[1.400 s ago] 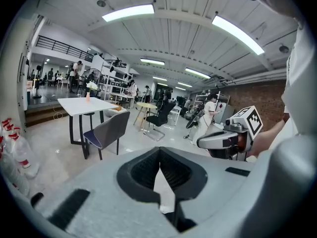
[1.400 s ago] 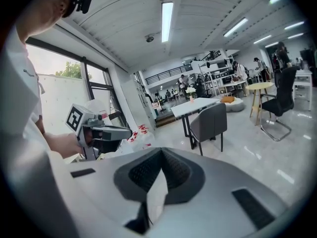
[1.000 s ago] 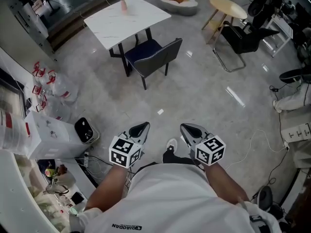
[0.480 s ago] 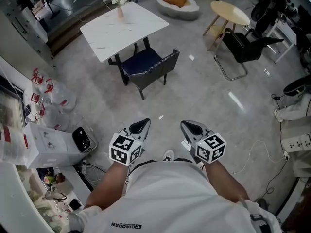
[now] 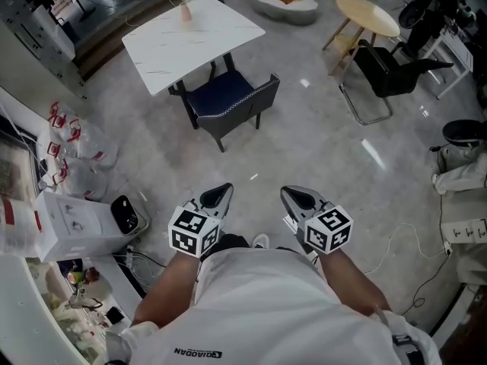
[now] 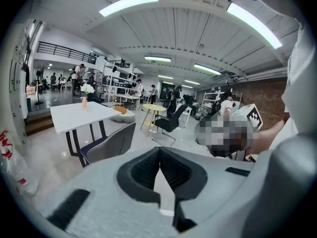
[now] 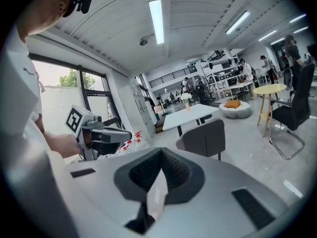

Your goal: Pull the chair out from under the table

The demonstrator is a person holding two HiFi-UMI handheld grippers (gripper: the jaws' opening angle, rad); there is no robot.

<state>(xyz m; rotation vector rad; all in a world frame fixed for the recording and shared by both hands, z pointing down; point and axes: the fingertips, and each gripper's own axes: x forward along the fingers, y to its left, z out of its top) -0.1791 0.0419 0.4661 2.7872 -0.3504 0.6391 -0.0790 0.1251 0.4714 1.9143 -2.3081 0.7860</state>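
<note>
both jaws closed and empty, left gripper [image 5: 218, 197] and right gripper [image 5: 295, 198] carried level for the approach; chair [image 5: 230, 105] well ahead, part-tucked under table [image 5: 190, 36].

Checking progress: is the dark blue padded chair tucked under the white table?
Partly: the chair has its seat front under the table edge, backrest outside.

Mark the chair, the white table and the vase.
chair [image 5: 221, 92], head view, on its blue seat
white table [image 5: 194, 42], head view, on the bare tabletop
vase [image 5: 186, 12], head view, on its pink body
</note>
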